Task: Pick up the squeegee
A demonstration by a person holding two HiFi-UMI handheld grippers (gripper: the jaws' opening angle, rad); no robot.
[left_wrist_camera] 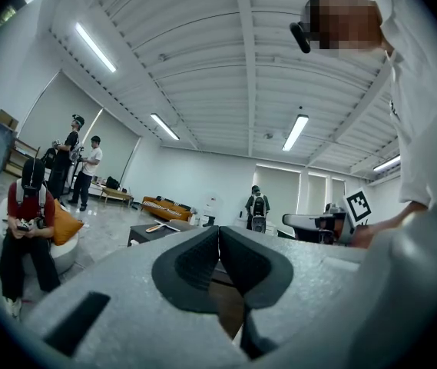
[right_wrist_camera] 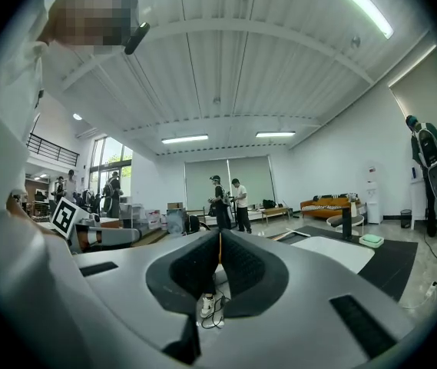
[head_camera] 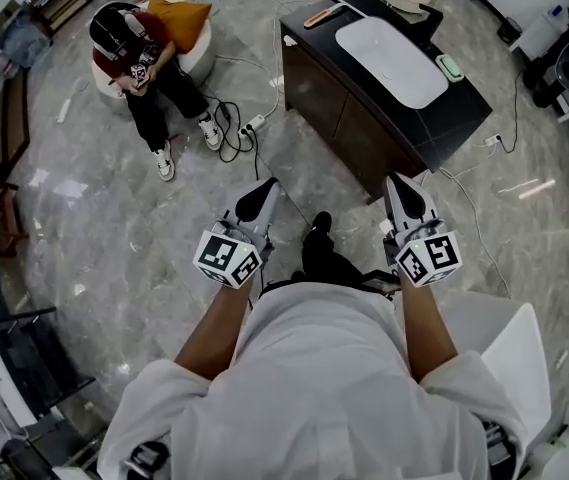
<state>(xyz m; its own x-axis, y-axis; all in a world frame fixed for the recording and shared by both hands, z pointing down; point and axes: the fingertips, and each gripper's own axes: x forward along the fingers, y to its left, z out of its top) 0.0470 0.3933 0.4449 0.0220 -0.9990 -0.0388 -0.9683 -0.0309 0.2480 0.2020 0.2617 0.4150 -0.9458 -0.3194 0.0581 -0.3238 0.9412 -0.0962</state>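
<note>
Orange squeegee (head_camera: 320, 16), well beyond left hand-held gripper (head_camera: 258, 199)

A large open hall of the lab or studio kind is shown. From above, a polished grey stone floor (head_camera: 94, 218) is seen, with a low black worktop (head_camera: 454, 118), a power strip with trailing cables (head_camera: 249, 126), and a seated person (head_camera: 144, 68) on a white pouf (head_camera: 201, 56). Overhead, a white ribbed ceiling (left_wrist_camera: 226, 68) is fitted with long strip lights (left_wrist_camera: 95, 48). An orange sofa (left_wrist_camera: 164, 206) is set by a far wall, and standing people (right_wrist_camera: 239, 202) are gathered before tall windows covered by blinds (right_wrist_camera: 195, 179).
</note>
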